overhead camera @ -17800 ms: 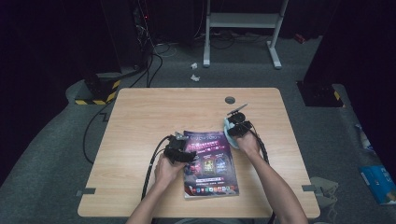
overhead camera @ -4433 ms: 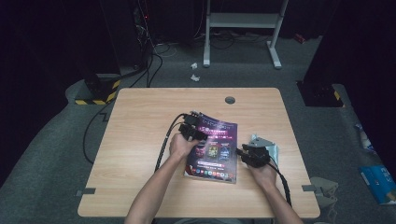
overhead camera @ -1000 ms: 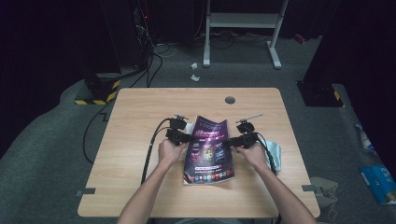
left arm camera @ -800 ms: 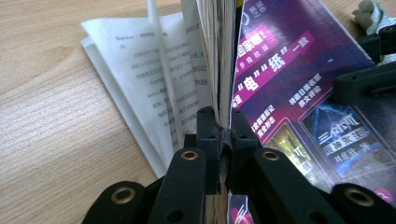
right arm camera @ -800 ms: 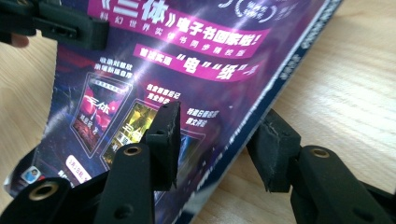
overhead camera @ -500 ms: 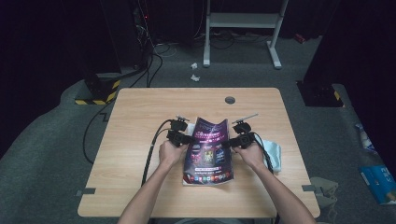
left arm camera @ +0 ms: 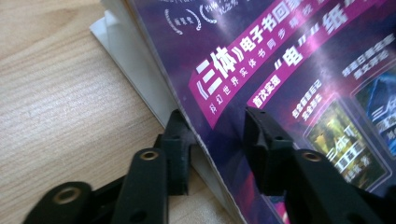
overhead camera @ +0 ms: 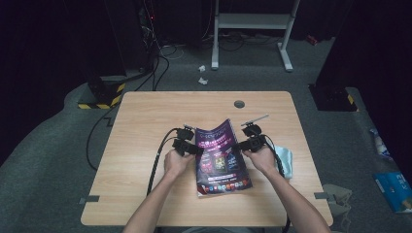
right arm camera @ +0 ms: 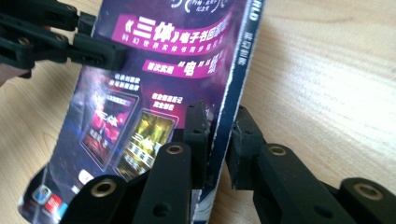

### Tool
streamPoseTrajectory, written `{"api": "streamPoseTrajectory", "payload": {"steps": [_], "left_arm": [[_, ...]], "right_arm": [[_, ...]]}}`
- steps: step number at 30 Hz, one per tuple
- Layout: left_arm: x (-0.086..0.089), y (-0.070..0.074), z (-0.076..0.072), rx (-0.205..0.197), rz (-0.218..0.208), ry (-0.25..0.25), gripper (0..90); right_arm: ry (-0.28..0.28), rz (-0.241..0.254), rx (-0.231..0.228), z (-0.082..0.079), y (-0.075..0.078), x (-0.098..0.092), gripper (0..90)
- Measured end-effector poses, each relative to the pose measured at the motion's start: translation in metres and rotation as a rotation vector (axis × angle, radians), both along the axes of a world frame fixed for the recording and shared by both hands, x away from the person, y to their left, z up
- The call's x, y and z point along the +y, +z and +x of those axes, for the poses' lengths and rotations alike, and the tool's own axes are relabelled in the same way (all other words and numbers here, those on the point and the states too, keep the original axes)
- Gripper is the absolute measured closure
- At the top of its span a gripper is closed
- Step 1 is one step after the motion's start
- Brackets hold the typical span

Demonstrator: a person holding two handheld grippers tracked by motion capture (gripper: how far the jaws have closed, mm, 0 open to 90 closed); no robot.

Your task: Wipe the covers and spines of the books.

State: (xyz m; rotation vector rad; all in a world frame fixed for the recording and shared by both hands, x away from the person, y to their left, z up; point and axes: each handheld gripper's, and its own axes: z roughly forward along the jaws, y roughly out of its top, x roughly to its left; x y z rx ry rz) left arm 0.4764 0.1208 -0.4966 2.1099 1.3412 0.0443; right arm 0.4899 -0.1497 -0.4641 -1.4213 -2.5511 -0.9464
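Purple magazine [overhead camera: 221, 158] sits tilted above the wooden table [overhead camera: 145, 121], its spine edge pinched by the closing right gripper [overhead camera: 245, 144], while the left gripper [overhead camera: 194, 148], jaws just opening, straddles its opposite edge without pressing.

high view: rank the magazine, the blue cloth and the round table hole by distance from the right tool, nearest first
1. magazine, its spine edge between the right tool jaws
2. blue cloth, just right of that hand
3. round table hole, up near the table's far edge
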Motion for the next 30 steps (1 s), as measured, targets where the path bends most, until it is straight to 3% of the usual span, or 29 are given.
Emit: {"api": "streamPoseTrajectory", "payload": {"steps": [4,9,14,17,20,26,30], "left_arm": [[0.003,-0.001,-0.002,0.005,0.003,0.001,50.3],[0.014,-0.002,-0.011,-0.032,0.009,0.027,43.1],[0.021,-0.002,-0.018,-0.059,0.046,0.028,38.5],[0.023,-0.003,-0.022,-0.088,0.071,0.039,36.6],[0.024,-0.006,-0.025,-0.103,0.129,0.048,36.5],[0.033,-0.010,-0.033,-0.159,0.133,0.090,36.6],[0.039,-0.013,-0.039,-0.205,0.166,0.099,36.2]], "right_arm": [[-0.016,-0.002,-0.005,-0.001,0.004,-0.001,82.8],[-0.013,-0.035,-0.022,-0.001,0.019,0.000,83.8],[0.012,-0.048,-0.044,-0.004,0.030,0.004,83.8],[0.019,-0.048,-0.049,-0.005,0.036,0.005,83.8],[0.027,-0.054,-0.060,-0.006,0.040,0.005,83.9],[0.028,-0.068,-0.083,-0.006,0.056,0.000,83.9],[0.030,-0.079,-0.095,-0.007,0.068,-0.002,83.9]]}}
